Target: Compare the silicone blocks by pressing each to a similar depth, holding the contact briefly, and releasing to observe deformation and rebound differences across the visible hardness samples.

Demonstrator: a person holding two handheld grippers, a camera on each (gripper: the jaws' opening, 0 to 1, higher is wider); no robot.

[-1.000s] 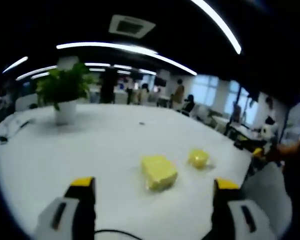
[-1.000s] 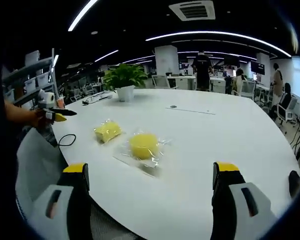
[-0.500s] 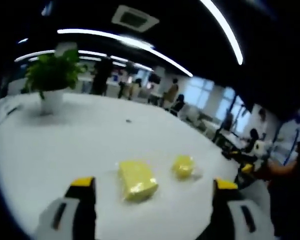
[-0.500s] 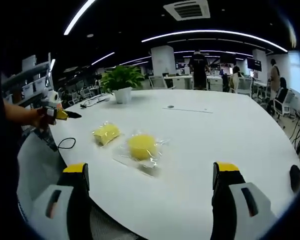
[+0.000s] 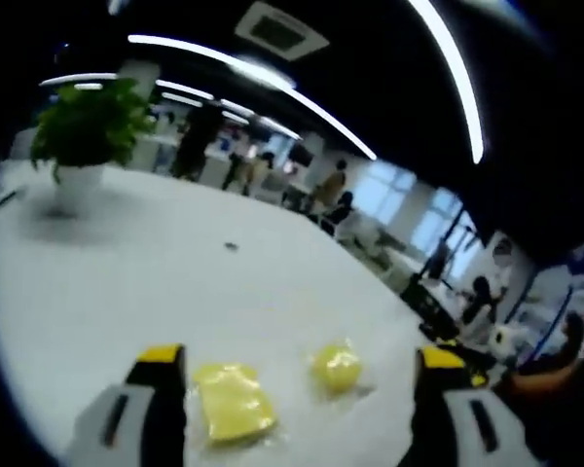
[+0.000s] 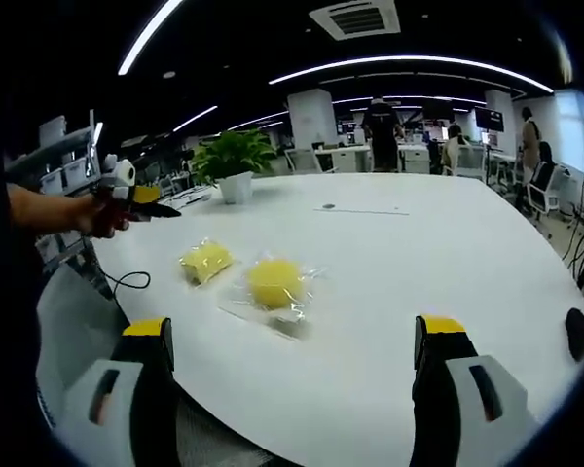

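Open-plan office behind, ceiling strip lights, people at far desks; up front a big round white bench [image 6: 448,253] w/ a green potted plant in a white pot [image 6: 236,161] near the far edge. Two samples on the bench, well apart from the plant: a flat yellow squarish silicone block in clear wrap [image 6: 206,260] and, just beside it, a yellow rounded silicone block in a crinkled clear bag [image 6: 274,283]. Same pair seen from the left gripper view: squarish one [image 5: 233,401] low between the fingers, rounded one [image 5: 337,367] to its right, not touching. Left gripper [image 5: 297,389] hovering above the bench, fingers [image 5: 161,375] spread wide, nothing between them, no contact w/ either sample. Right gripper [image 6: 302,365] back near the bench edge, fingers [image 6: 438,355] also wide apart and empty, both samples ahead and clear of the tips. Left gripper also visible at the left of the right gripper view [image 6: 136,195], held in a hand [image 6: 97,209] off the bench edge. Progress, judging by this: no press under way, both blocks sitting undeformed as far as blur allows. Prob. the approach stage, left side lining up on the squarish block. All left to do: press, brief hold, release on each, to similar depth, then compare rebound.
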